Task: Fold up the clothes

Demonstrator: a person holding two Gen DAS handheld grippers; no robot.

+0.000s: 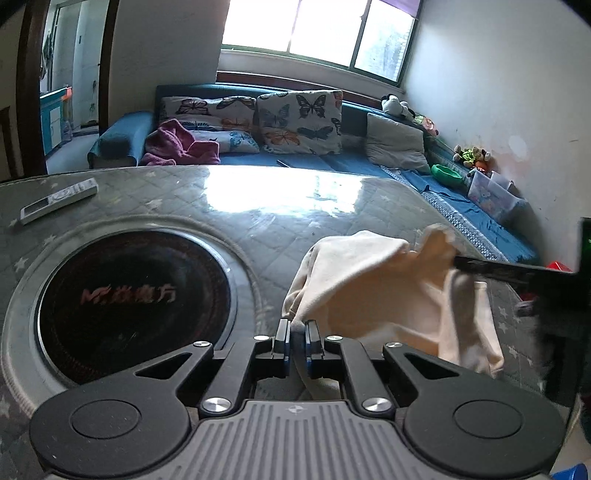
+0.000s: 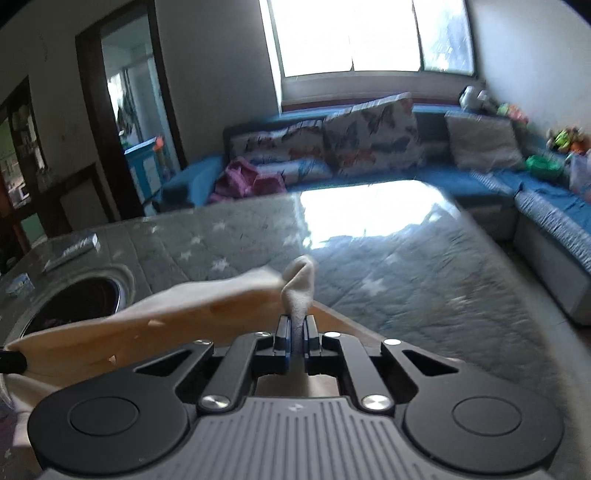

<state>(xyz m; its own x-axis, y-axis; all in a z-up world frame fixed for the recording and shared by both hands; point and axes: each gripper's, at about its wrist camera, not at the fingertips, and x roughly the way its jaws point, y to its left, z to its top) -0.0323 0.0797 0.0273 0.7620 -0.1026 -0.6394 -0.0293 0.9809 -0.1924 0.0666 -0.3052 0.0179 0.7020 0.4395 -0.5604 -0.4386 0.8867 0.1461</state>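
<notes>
Both hand-held grippers (image 1: 297, 334) (image 2: 296, 332) pinch cream garment (image 1: 373, 284); remote (image 1: 59, 200) sharp left view only.

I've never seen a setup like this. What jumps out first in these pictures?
A cream garment hangs in mid-air over the star-quilted table, pinched at each end by the left tongs and the right tongs. Left of it, a round black cooktop is sunk into the table. Behind, bright windows light a blue sofa with butterfly cushions.
</notes>
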